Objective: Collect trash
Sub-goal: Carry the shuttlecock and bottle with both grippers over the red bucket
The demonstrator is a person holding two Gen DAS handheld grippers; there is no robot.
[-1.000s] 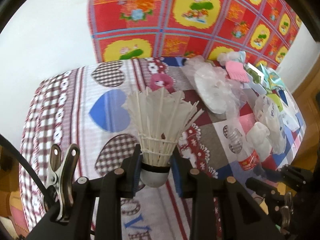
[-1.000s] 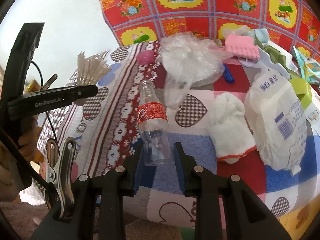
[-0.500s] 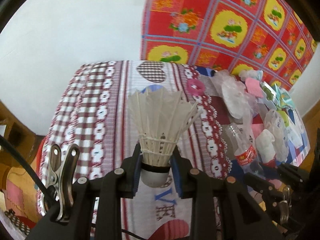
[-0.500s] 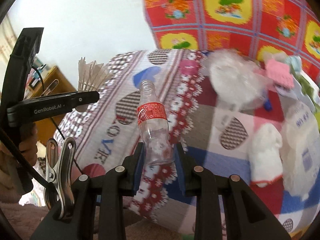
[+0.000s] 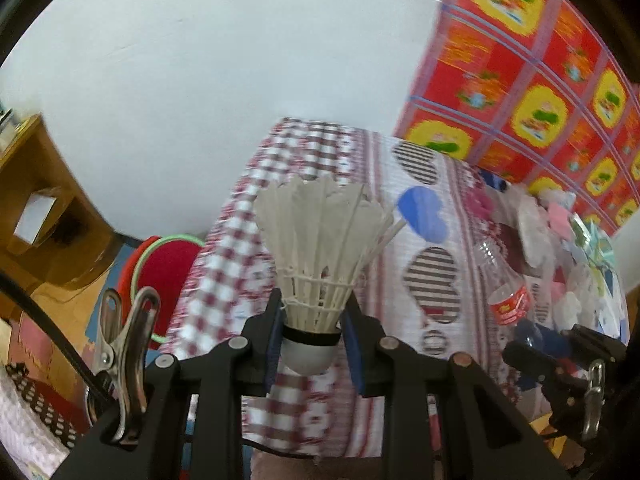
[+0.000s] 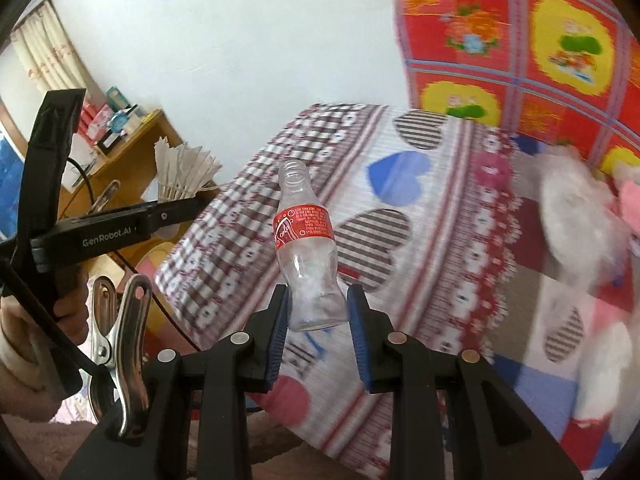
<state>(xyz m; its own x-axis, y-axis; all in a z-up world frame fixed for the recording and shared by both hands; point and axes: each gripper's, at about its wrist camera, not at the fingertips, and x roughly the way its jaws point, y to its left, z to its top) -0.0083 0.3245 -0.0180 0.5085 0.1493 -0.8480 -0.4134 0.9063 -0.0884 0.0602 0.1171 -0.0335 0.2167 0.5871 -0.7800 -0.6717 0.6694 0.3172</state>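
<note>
Shuttlecock [image 5: 316,248] clamped by its cork in left gripper [image 5: 312,344], feathers fanned upward; bottle [image 6: 306,248] pinched near its base in right gripper [image 6: 316,320], neck up and tilted slightly left. Both carried clear of bed [image 6: 440,216], nothing resting on quilt.

Swung leftward over the last second: earlier views filled with quilt and the far litter, now showing bed's left corner, white wall, a wooden shelf [image 5: 28,200] and a red bin [image 5: 168,264] with green rim on the floor beside the bed. Grips unchanged through the swing, neither item slipped or shifted in its pads. Left gripper also seen from the right wrist view, out to the left [image 6: 176,208], shuttlecock feathers [image 6: 184,172] above it, hand [image 6: 68,296] wrapped round the handle.

Meaning for the task, as a judgement: two pieces picked up and on their way off the bed, likely toward that red bin, drop not yet made. Whether it is the intended container cannot be told. Still on the quilt at far right: plastic bag [image 6: 572,220], white cloth, pink scrap and more, blurred. More trips needed after this one.
</note>
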